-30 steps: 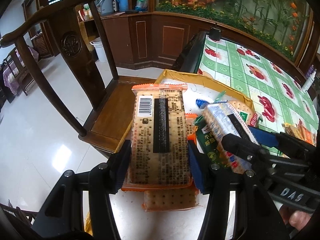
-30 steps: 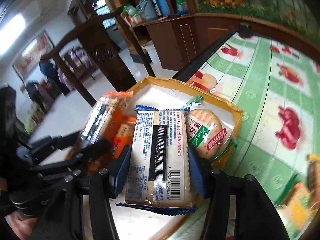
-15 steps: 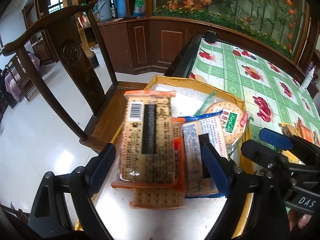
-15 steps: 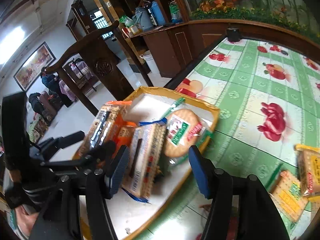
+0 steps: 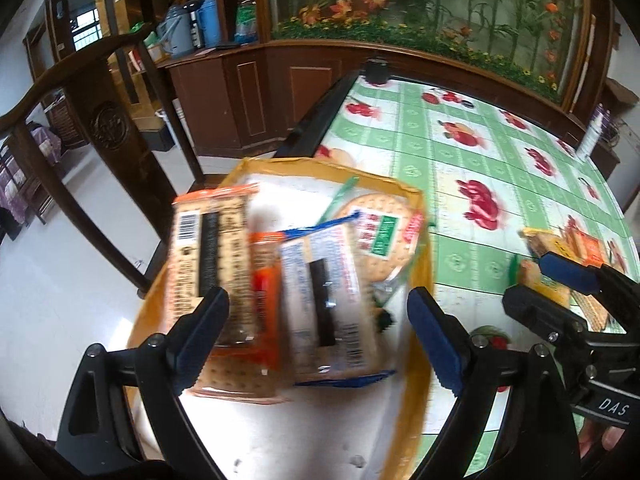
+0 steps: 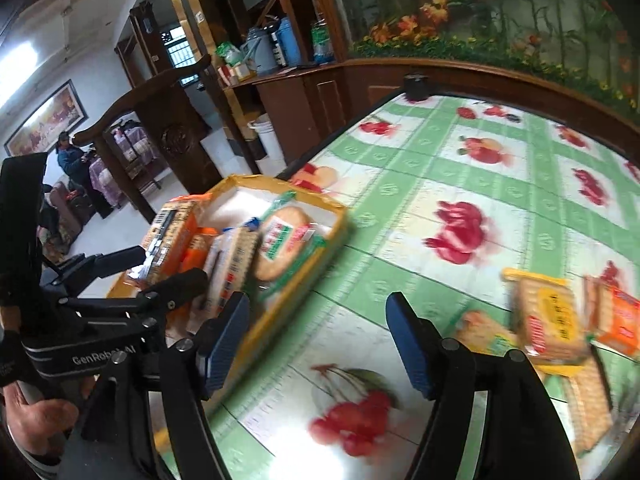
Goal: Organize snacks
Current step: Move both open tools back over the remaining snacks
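A yellow-rimmed box [image 5: 420, 200] at the table's left edge holds an orange cracker pack [image 5: 208, 256], a blue-edged cracker pack [image 5: 324, 292] and a round cracker pack [image 5: 380, 228] with a green label. My left gripper [image 5: 316, 300] hovers open over the box; both rectangular packs lie between and below its fingers, untouched. My right gripper [image 6: 316, 308] is over the tablecloth beside the box [image 6: 336, 224], its jaws opening with nothing between them. To the right, a yellow pack [image 6: 548, 320] and an orange pack [image 6: 620, 316] lie loose on the table.
A dark wooden chair [image 5: 108, 128] stands left of the box, off the table's edge. The table [image 5: 460, 152] has a green fruit-print cloth. A white bottle [image 5: 592, 136] stands at its far right. A person [image 6: 68, 156] is far back in the room.
Both grippers opened and let go of their packs, which now lie in the box. Both pulled back, and the right one swung right over the tablecloth.
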A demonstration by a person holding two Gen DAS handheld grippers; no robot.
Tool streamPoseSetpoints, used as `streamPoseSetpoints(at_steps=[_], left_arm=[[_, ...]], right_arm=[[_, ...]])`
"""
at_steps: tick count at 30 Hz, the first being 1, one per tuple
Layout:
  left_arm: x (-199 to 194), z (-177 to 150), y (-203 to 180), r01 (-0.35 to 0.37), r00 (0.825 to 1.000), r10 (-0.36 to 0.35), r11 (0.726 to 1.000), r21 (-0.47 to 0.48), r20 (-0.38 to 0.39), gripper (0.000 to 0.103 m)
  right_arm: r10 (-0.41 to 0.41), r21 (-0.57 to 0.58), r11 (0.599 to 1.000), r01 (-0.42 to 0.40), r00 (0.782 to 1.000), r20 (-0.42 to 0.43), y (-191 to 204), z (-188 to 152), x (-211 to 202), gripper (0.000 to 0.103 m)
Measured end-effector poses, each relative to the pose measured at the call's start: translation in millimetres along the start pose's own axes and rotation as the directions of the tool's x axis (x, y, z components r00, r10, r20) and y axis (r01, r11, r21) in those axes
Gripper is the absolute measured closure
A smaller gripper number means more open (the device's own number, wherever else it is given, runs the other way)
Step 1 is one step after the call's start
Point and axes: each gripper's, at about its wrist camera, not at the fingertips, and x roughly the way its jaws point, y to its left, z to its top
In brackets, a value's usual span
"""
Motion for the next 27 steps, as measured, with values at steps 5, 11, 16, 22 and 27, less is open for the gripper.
streamPoseSetpoints(at_steps=[5,11,16,22,27], left_arm=[[-2.9,1.0,-20.1,0.033,0.999,-0.033,0.999,0.016,-0.001,0.012],[-1.4,3.3,-52.6,0.076,0.997,-0.076,0.996,0.045,-0.014,0.012],[2.3,5.4,-84.0,0.105,0.994,-0.103,0.991,0.083,-0.026,0.012],[20.4,9.0,-123.2,0.106,0.993,-0.098,0.985,0.138,-0.061,0.011],[48.1,19.0,-146.8,0.089,0.992,-0.073,0.983,0.158,-0.106,0.011]], right_arm=[[-0.045,0.028,0.999,0.045,0.999,0.025,-27.1,-11.0,-23.0,0.032],[-0.120,0.076,0.990,0.118,0.992,0.025,-66.3,-29.8,-47.9,0.031],[-0.140,0.119,0.983,0.139,0.990,0.006,-96.9,-47.6,-60.7,0.031],[-0.187,0.137,0.973,0.187,0.982,-0.010,-123.2,-61.7,-74.4,0.031],[-0.179,0.143,0.973,0.179,0.984,-0.018,-133.3,-66.4,-82.5,0.031]])
